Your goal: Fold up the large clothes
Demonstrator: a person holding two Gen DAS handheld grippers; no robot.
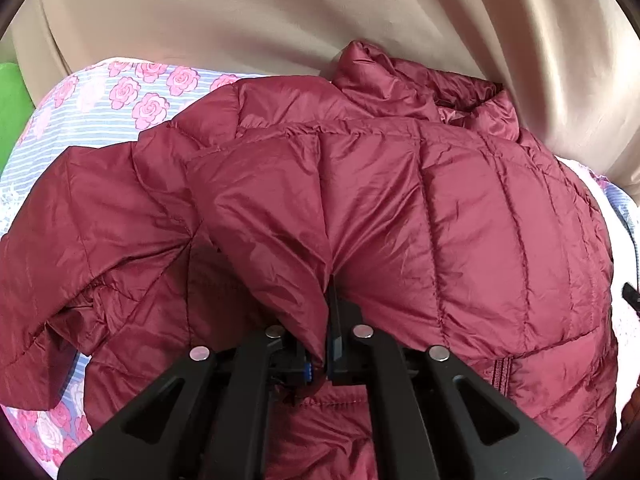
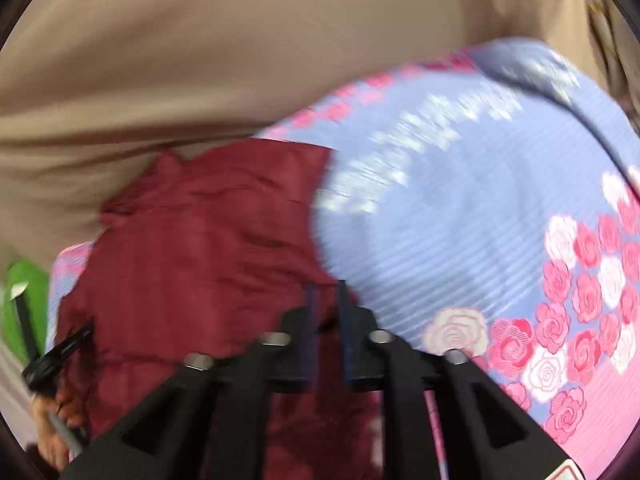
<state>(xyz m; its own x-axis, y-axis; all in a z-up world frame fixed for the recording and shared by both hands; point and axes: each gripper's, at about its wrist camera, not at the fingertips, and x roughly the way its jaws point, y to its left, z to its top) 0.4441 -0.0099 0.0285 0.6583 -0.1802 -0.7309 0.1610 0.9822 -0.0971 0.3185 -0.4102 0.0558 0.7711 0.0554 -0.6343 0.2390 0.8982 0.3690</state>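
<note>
Your left claw (image 1: pixel 326 320) is pressed together on a fold of the maroon puffer jacket (image 1: pixel 400 216); the fabric bunches up between the two fingers and drapes over the left one. Left of that claw, a sleeve (image 1: pixel 80 248) runs out flat toward the frame edge, its cuff end lying on the floral bedsheet (image 1: pixel 100 120). Far left, a strip of green fabric (image 1: pixel 12 112) shows at the edge. Ahead of the claw, the quilted body of the jacket fills most of the view, with the collar (image 1: pixel 384 76) at the far end, touching a tan cloth backdrop (image 1: pixel 280 12). Right of the claw, the zipper (image 1: pixel 502 372) sits near the jacket's lower panel, and a sliver of sheet shows past the jacket's right edge.

Right wrist view is motion-blurred. Far left, your other hand (image 2: pixel 52 412) and the left tool are partly visible at the jacket's edge. Your right claw (image 2: pixel 326 320) has its fingers slightly spread, a narrow gap between them, nothing gripped. The jacket (image 2: pixel 200 248) lies left of and ahead of this claw, its near edge just beside the left fingertip. Right of the claw, only bedsheet (image 2: pixel 460 220): blue stripes, then a cluster of pink and white roses. Tan cloth (image 2: pixel 240 40) sits beyond, across the top.
</note>
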